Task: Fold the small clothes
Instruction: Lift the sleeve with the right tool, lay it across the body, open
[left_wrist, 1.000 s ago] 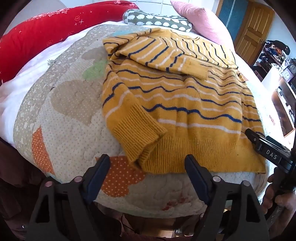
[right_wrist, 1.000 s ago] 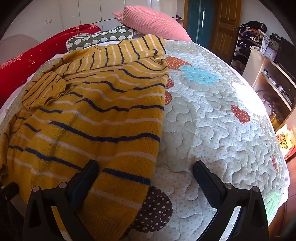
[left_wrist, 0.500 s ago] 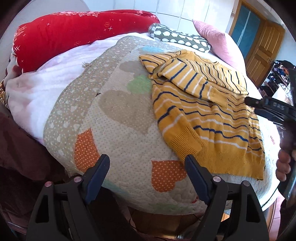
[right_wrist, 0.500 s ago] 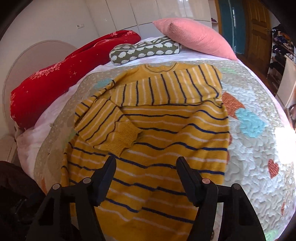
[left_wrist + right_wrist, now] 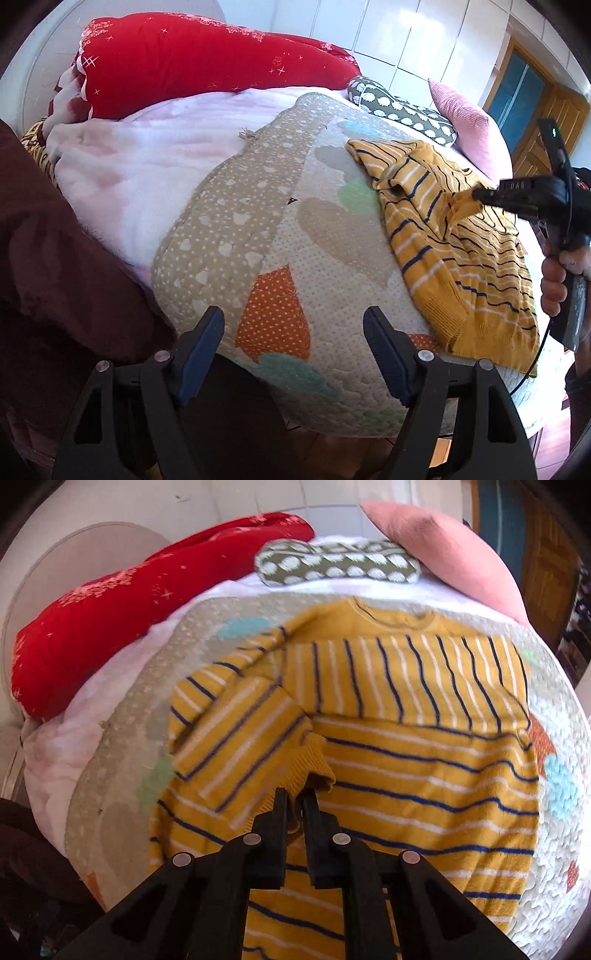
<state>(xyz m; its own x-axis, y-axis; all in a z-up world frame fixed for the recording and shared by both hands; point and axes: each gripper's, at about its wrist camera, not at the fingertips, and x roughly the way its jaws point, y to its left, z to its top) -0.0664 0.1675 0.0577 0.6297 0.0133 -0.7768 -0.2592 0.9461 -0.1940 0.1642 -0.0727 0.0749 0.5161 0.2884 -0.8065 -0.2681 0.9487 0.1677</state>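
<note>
Bed (image 5: pixel 207 173) under everything, pale pink blanket beneath a quilt (image 5: pixel 332 251) patched with dotted hearts in orange, tan, green and blue. Red duvet (image 5: pixel 207 62) rolled along the head end. Pink pillow (image 5: pixel 443 554) at the far right corner, spotted grey-green cushion (image 5: pixel 336 566) just beside it, touching the duvet's end in the right wrist view.

Mustard sweater (image 5: pixel 424 775) with navy and white stripes lying on the quilt, neckline toward the pillows, hem toward the near edge. One sleeve (image 5: pixel 402 675) folded flat across the chest. Other sleeve (image 5: pixel 240 746) doubled over on the left side, ribbed cuff (image 5: pixel 314 764) raised off the body.

Right gripper (image 5: pixel 294 797) with jaws just closed down, clamped together on that cuff; knit bunched between the tips. Same grip seen from the left wrist view: right gripper (image 5: pixel 476 194) tip biting a puckered fold of the sweater (image 5: pixel 461 266), a hand (image 5: pixel 557 273) wrapped round its handle. Motion blur there, so exact amount of fabric pinched hard to judge.

Left gripper (image 5: pixel 293 350) off to the side over bare quilt near the bed's edge, well apart from the sweater. Jaws wide apart, narrowing slightly just now, nothing between them.
</note>
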